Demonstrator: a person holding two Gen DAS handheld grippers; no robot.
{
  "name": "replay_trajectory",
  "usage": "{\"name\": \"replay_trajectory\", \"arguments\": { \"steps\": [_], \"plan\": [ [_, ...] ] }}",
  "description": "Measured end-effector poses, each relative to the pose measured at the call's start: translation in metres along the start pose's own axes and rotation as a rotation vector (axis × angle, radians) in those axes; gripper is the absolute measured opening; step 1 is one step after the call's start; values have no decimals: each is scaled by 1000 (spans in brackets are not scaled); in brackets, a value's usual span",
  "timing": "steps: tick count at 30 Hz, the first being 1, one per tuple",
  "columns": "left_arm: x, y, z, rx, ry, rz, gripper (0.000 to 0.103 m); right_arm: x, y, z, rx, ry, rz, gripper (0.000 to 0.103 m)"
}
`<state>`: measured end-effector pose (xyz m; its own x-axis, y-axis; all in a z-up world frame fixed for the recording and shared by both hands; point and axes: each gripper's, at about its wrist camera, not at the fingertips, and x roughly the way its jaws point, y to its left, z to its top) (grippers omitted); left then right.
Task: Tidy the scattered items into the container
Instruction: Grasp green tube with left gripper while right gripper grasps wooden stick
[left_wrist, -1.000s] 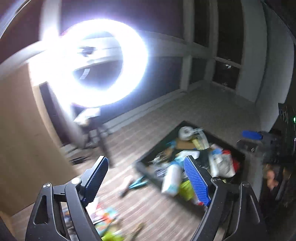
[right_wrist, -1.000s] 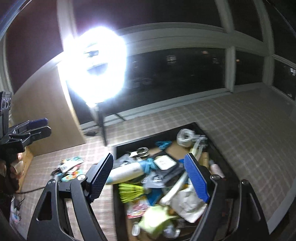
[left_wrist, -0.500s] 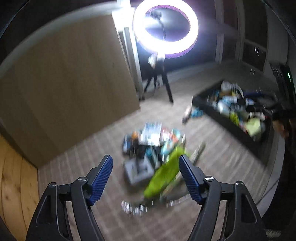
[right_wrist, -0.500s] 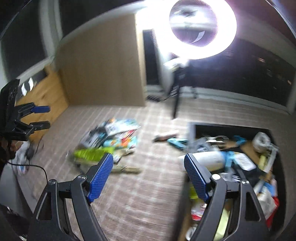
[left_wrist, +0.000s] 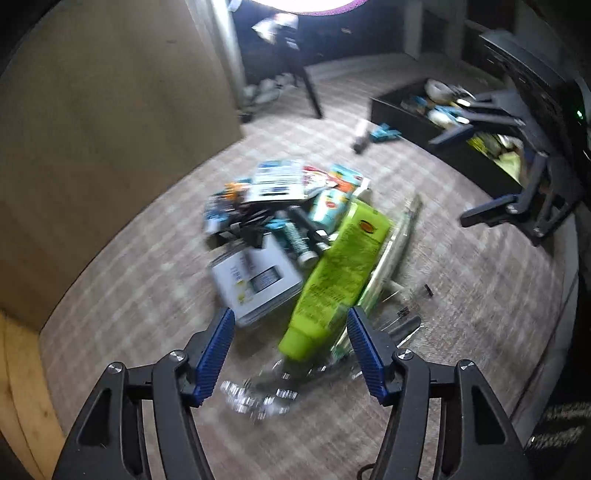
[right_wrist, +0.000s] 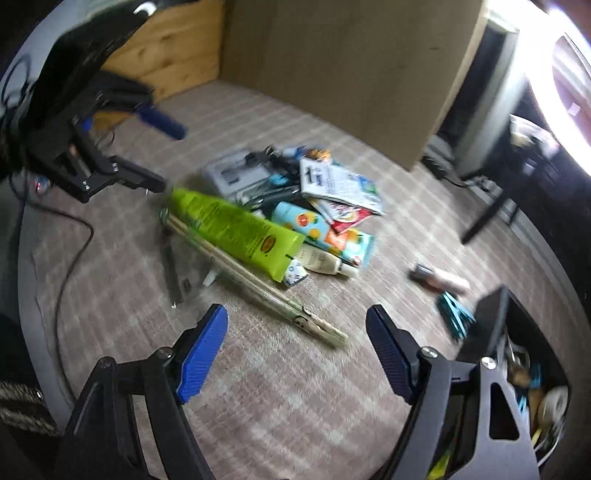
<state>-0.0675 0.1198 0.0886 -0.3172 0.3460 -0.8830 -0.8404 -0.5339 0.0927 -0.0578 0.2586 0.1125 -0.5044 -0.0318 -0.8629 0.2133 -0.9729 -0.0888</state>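
A pile of scattered items lies on the checked carpet. In it are a lime green tube (left_wrist: 340, 273) (right_wrist: 236, 229), a white box (left_wrist: 255, 280), colourful packets (right_wrist: 332, 206) and a long thin wooden stick (right_wrist: 258, 280). My left gripper (left_wrist: 288, 350) is open and empty, just above the green tube's cap end. My right gripper (right_wrist: 295, 339) is open and empty, above the carpet in front of the stick. The black container (left_wrist: 402, 114) (right_wrist: 495, 325), full of items, is at the right of both views.
A small tube (right_wrist: 439, 278) and a teal clip (right_wrist: 454, 314) lie apart near the container. A brown panel (left_wrist: 92, 122) and a wooden box (right_wrist: 166, 48) stand behind the pile. A tripod leg (left_wrist: 312, 92) and a black cable (right_wrist: 74, 236) are on the floor.
Both grippers have swung away from the container and down toward the pile. The left one has come close over the green tube. Both stayed open.
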Motion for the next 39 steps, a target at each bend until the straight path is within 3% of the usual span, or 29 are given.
{"name": "replay_trajectory", "arguments": {
  "steps": [3, 5, 10, 16, 20, 25, 28, 32, 39],
  "plan": [
    [19, -2, 8, 69, 50, -21, 60, 16, 0, 7, -69, 46, 34, 61],
    [29, -1, 11, 87, 77, -38, 53, 26, 0, 11, -105, 74, 59, 53],
    [46, -2, 10, 127, 124, -75, 54, 48, 2, 15, -171, 130, 108, 53],
    [47, -2, 12, 139, 125, -108, 54, 73, 8, 16, -214, 179, 129, 53],
    [42, -8, 7, 161, 132, -121, 52, 71, 9, 16, -202, 185, 171, 39],
    [36, -10, 1, 138, 145, -161, 45, 65, 13, 12, -215, 208, 204, 31],
    [39, -8, 2, 139, 157, -154, 44, 64, 12, 14, -208, 213, 212, 31],
    [47, -3, 9, 111, 172, -207, 44, 65, 9, 20, -189, 214, 220, 31],
    [63, -14, 17, 153, 216, -245, 41, 62, 11, 22, -196, 220, 218, 31]
  ]
}}
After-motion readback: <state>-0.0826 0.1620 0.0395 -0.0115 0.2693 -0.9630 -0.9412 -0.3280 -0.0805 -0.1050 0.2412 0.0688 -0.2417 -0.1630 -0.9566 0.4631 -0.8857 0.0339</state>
